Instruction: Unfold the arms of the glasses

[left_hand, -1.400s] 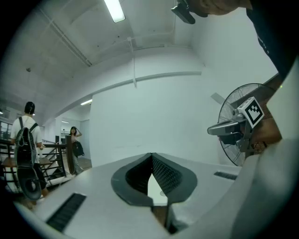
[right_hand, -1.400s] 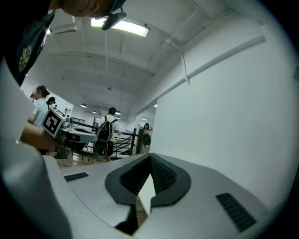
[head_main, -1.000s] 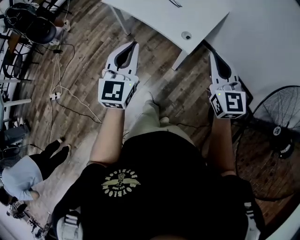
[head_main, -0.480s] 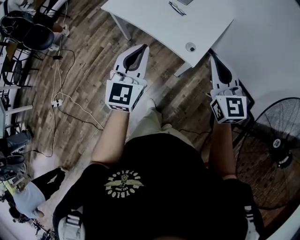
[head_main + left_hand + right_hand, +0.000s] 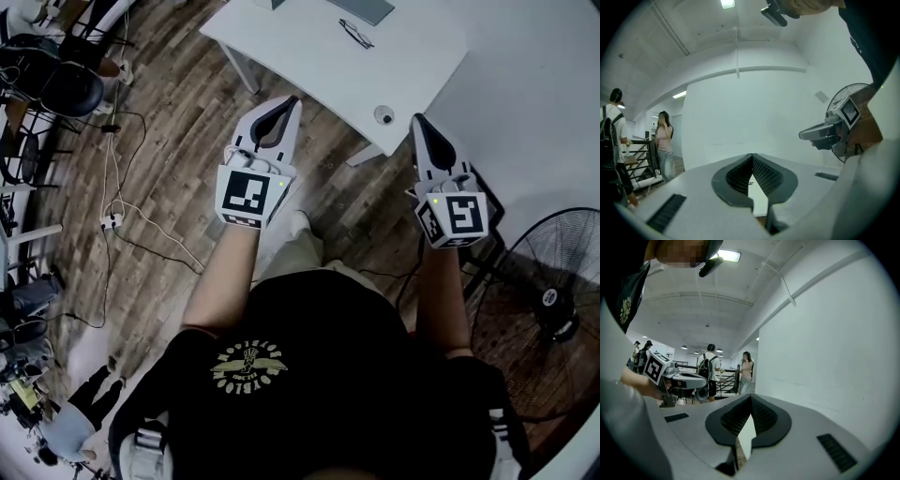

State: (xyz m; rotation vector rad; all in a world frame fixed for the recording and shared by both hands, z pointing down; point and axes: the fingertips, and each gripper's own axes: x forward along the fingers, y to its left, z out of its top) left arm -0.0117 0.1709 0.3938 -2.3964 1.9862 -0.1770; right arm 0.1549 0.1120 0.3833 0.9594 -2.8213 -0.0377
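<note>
The glasses [image 5: 354,35], dark and thin-framed, lie on the white table [image 5: 309,56] at the top of the head view; I cannot tell how their arms stand. My left gripper [image 5: 286,101] is held level over the wooden floor, its tips just short of the table's near edge, shut and empty. My right gripper [image 5: 417,119] is beside the table's near corner, also shut with nothing in it. In the left gripper view the jaws [image 5: 752,155] meet at their tips, and the right gripper [image 5: 820,133] shows at the right. The right gripper view shows its jaws [image 5: 751,397] closed.
A round grommet [image 5: 383,115] sits by the table's near corner and a dark flat device [image 5: 361,7] at its far edge. A standing fan [image 5: 553,309] is at the right, a white wall [image 5: 534,103] beyond it. Cables [image 5: 122,202] and chairs [image 5: 56,75] lie at the left. People [image 5: 710,366] stand in the distance.
Both grippers have advanced toward the table, which now shows more of its top, with the glasses in view. A person at the lower left has slipped toward the frame's edge.
</note>
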